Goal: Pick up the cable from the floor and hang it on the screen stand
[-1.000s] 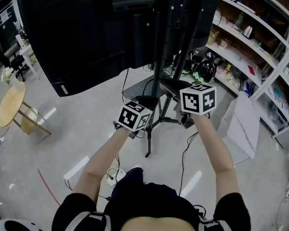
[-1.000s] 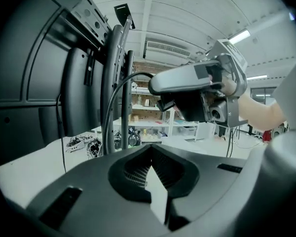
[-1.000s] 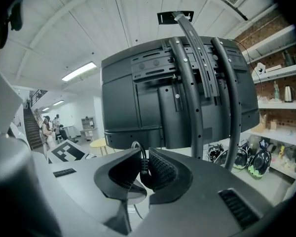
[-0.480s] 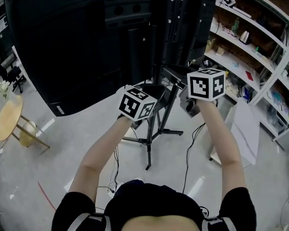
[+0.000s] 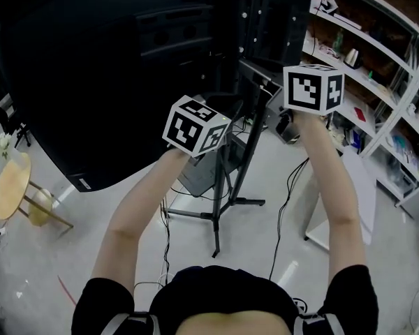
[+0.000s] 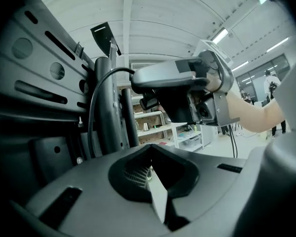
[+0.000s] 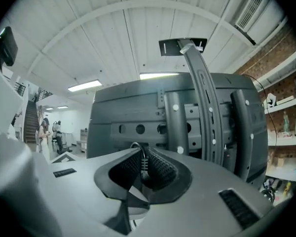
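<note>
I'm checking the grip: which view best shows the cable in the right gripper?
Right gripper view: the right gripper pinches the cable between its pads. Head view shows only a hanging stretch; left gripper view, an arc reaching that gripper.

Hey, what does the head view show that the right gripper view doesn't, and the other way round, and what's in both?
Only the head view: both forearms raised, the two marker cubes, the stand's legs on the floor, loose floor cables and a round wooden table.
Only the right gripper view: the right gripper shut on a cable, ceiling lights and people far off at the left.
Both: the back of the screen and the shelves.
</note>
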The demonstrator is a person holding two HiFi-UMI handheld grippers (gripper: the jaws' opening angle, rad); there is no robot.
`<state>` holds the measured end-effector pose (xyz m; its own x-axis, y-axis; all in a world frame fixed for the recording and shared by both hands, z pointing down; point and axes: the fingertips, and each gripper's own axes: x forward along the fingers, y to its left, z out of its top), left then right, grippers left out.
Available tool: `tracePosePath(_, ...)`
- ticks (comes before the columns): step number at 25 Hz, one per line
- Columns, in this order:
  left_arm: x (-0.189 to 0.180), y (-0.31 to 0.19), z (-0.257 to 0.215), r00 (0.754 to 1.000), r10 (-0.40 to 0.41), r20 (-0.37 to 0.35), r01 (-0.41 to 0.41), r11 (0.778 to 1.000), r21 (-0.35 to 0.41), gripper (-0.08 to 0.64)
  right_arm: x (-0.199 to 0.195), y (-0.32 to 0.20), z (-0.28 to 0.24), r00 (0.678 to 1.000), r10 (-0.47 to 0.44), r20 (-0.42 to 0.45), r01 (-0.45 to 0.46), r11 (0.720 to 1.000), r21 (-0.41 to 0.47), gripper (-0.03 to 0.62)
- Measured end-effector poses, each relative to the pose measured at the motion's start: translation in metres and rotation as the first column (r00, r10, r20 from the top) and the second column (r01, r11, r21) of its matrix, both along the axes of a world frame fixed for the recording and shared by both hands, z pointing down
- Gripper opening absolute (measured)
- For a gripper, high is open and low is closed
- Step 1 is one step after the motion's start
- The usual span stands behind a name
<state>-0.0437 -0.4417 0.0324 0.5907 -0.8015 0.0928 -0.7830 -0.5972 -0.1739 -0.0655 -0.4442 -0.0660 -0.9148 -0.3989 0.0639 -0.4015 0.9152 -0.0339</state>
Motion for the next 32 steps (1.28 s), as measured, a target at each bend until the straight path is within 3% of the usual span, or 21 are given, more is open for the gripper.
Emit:
tracePosePath(9, -0.009, -0.024, -0.058, 0.999, 0.01, -0.03, -0.008, 0.997, 0.072, 0.006, -0.007, -0.026, -0.083, 0.995, 0.007, 0.095, -0.013, 0.998, 0.065, 0.066)
tracePosePath(16, -0.02, -0.041, -0.106, 0.999, 0.012, -0.044, -0.007, 0.995, 0.102, 0.006, -0.014, -0.047, -0.124, 0.993, 0.011, 0.117, -0.019, 0.997, 0.068, 0.066)
tracePosePath(26, -0.023, -0.043, -0.141, 0.998, 0.04, -0.049, -0.033, 0.99, 0.137, 0.006, -0.004, -0.092, -0.185, 0.976, 0.089, 0.199, -0.099, 0.994, 0.039, 0.066)
tracePosePath(32, -0.019, -0.037, -0.132, 0.998, 0.055, -0.039, -0.049, 0.989, 0.141, 0.006, 0.013, -0.131, -0.185, 0.951, 0.172, 0.256, -0.164, 0.985, -0.052, 0.066)
